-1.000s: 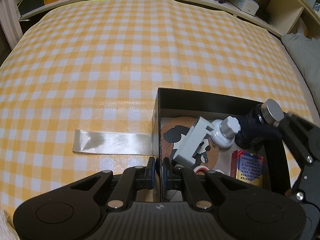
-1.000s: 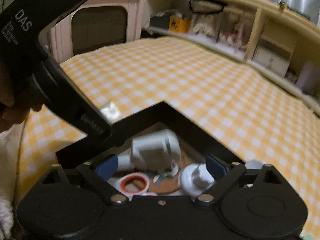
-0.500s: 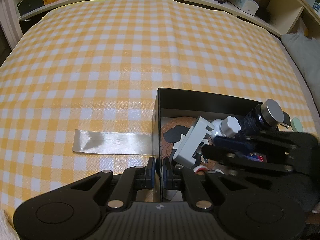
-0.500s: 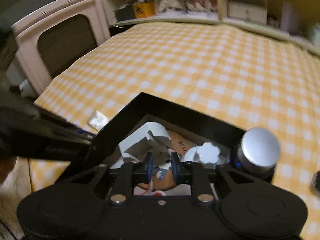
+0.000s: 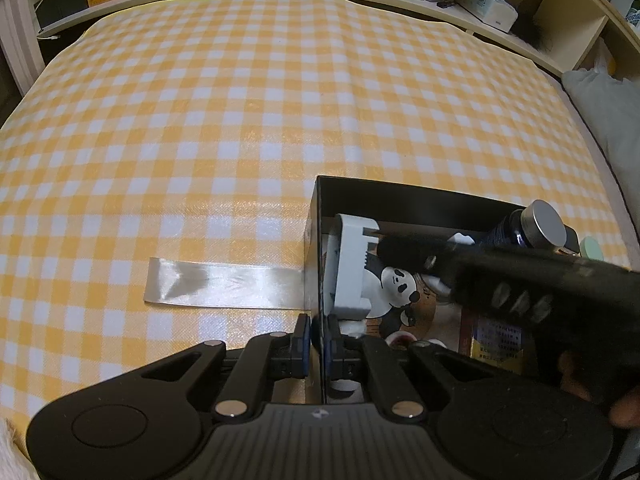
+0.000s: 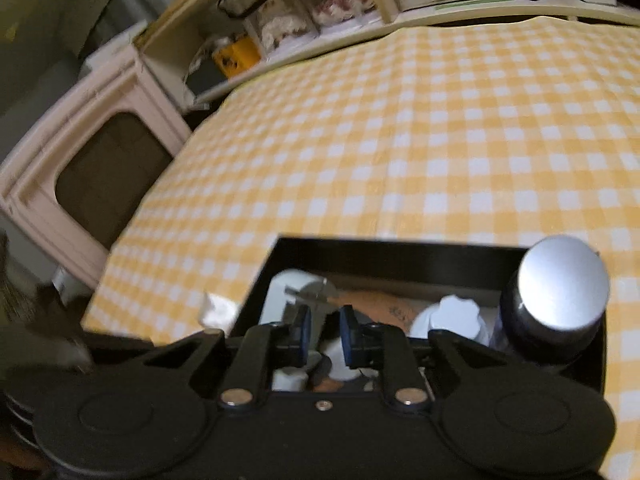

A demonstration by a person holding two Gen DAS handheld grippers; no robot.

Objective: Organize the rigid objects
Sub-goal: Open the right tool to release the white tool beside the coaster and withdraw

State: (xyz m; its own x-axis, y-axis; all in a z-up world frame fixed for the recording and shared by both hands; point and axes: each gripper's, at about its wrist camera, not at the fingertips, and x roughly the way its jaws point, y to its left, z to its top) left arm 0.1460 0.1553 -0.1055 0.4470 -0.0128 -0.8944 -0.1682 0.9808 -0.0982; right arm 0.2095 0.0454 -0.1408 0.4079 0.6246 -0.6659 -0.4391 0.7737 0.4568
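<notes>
Left wrist view: the left gripper (image 5: 315, 343) pinches the black box's (image 5: 400, 196) left wall; the grey holder (image 5: 350, 264) stands inside against it.

Right wrist view: the right gripper (image 6: 323, 336), nearly closed, reaches into the box (image 6: 384, 250); whether it grips anything, I cannot tell.

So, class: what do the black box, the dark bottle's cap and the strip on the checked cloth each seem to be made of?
Black box: thin, matt, straight-walled, probably cardboard.
Cap: silvery with a soft sheen, either metal or metallised plastic.
Strip: glossy and see-through, with the checked cloth showing through, likely clear plastic tape.
</notes>
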